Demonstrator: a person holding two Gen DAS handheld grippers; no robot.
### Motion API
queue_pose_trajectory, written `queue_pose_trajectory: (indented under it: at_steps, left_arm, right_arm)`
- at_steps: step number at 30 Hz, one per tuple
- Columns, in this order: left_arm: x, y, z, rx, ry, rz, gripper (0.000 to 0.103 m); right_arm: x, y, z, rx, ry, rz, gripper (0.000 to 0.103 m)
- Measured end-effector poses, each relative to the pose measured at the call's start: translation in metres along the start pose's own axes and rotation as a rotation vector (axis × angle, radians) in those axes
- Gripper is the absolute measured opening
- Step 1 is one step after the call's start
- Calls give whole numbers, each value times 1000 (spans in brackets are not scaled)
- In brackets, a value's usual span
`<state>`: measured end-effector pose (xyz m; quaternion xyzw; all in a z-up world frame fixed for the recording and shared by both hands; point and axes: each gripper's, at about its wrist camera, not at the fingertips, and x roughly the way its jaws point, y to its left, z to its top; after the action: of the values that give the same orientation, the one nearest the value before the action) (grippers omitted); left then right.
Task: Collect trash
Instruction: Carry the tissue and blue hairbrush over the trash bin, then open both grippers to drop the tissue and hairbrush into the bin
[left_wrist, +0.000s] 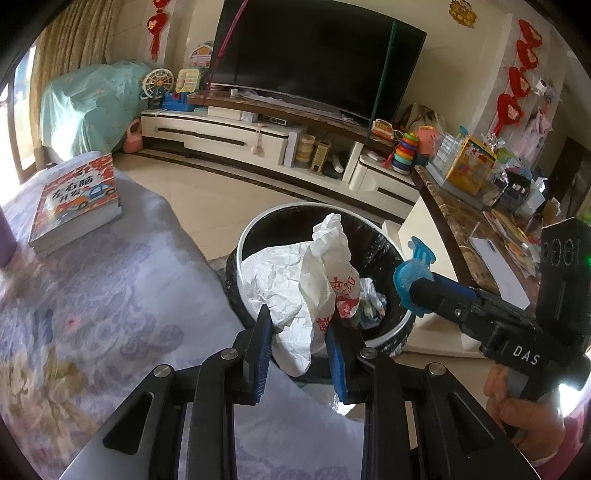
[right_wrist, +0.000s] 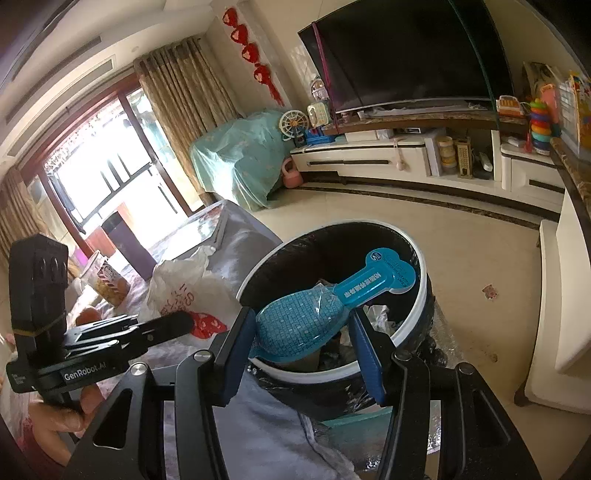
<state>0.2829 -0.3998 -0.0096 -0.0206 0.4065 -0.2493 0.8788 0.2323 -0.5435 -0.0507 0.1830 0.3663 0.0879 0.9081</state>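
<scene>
Left gripper (left_wrist: 299, 332) clamps white bag (left_wrist: 295, 284); right gripper (right_wrist: 299, 332) clamps blue packet (right_wrist: 303, 321), both angled above bin (right_wrist: 417, 310).

The lower part of the white plastic bag (left_wrist: 299, 291) is hidden between the fingers of the left tool (left_wrist: 300, 332), and most of the bin's (left_wrist: 246, 236) inside is covered by it. In the right wrist view, the rear of the blue packet (right_wrist: 295, 325) is cut off behind the right tool (right_wrist: 301, 341), and its small print cannot be read. The bin's contents there are largely screened. The hand (left_wrist: 524, 410) at lower right is clipped by the frame edge.
</scene>
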Motion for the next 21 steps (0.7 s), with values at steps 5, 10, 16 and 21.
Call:
queue_pose_trajectory:
  at_steps: [5, 10, 16, 21]
  left_arm:
    - [10, -5, 6, 14, 7, 8, 26]
    - [20, -9, 10, 22, 16, 16, 26]
    - [30, -10, 15, 22, 30, 19, 26]
    - [38, -10, 20, 19, 42, 24, 26]
  right_arm:
    - [5, -5, 6, -6, 4, 4, 53]
    - [11, -9, 11, -10, 10, -8, 53]
    - [17, -12, 17, -16, 17, -17, 53]
    - [24, -10, 20, -33, 34, -21, 53]
